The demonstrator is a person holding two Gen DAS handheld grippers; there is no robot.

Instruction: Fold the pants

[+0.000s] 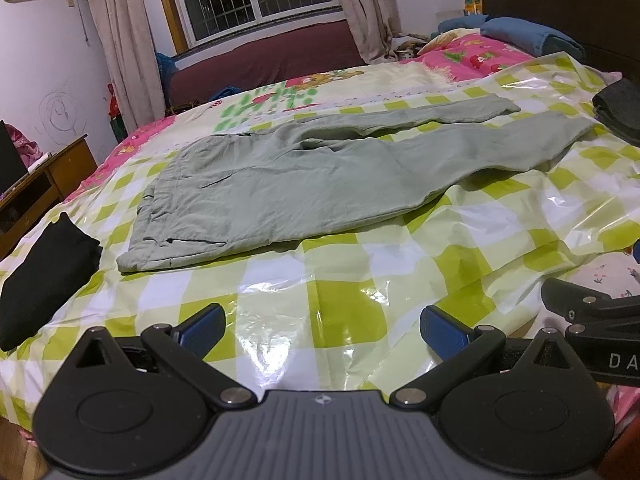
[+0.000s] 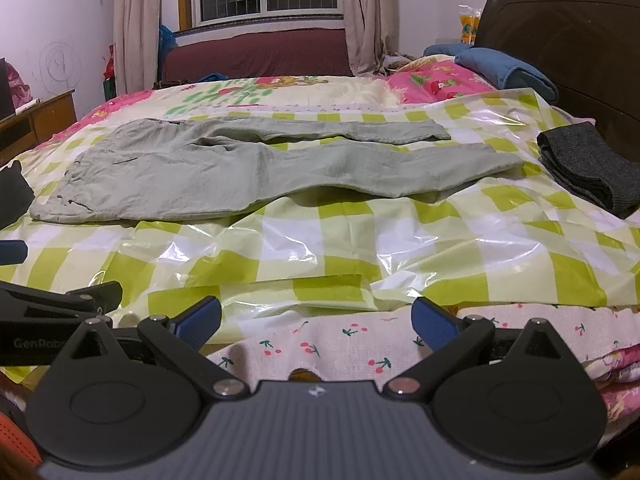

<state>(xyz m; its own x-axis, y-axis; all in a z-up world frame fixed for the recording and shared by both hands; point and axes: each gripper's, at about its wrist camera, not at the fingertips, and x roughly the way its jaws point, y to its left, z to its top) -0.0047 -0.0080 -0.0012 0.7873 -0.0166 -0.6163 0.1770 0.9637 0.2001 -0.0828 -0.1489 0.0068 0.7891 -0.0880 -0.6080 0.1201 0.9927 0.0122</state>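
Pale green pants [image 1: 304, 184] lie spread flat on the checked plastic sheet [image 1: 360, 280] over the bed, waistband to the left, two legs stretching right; the same pants [image 2: 248, 176] show in the right wrist view. My left gripper [image 1: 322, 330] stands open near the sheet's front edge, well short of the pants, nothing between its fingers. My right gripper [image 2: 316, 322] is open too, hovering at the bed's front edge over cherry-print fabric [image 2: 352, 344]. Each gripper's side shows in the other's view: the right gripper [image 1: 592, 312], the left gripper [image 2: 60, 304].
A folded black garment [image 1: 44, 272] lies at the sheet's left edge. A folded dark grey garment [image 2: 588, 168] sits at the right. Blue pillows [image 2: 504, 66] and a dark headboard [image 2: 568, 40] are at far right; a wooden cabinet [image 1: 44, 184] stands left of the bed.
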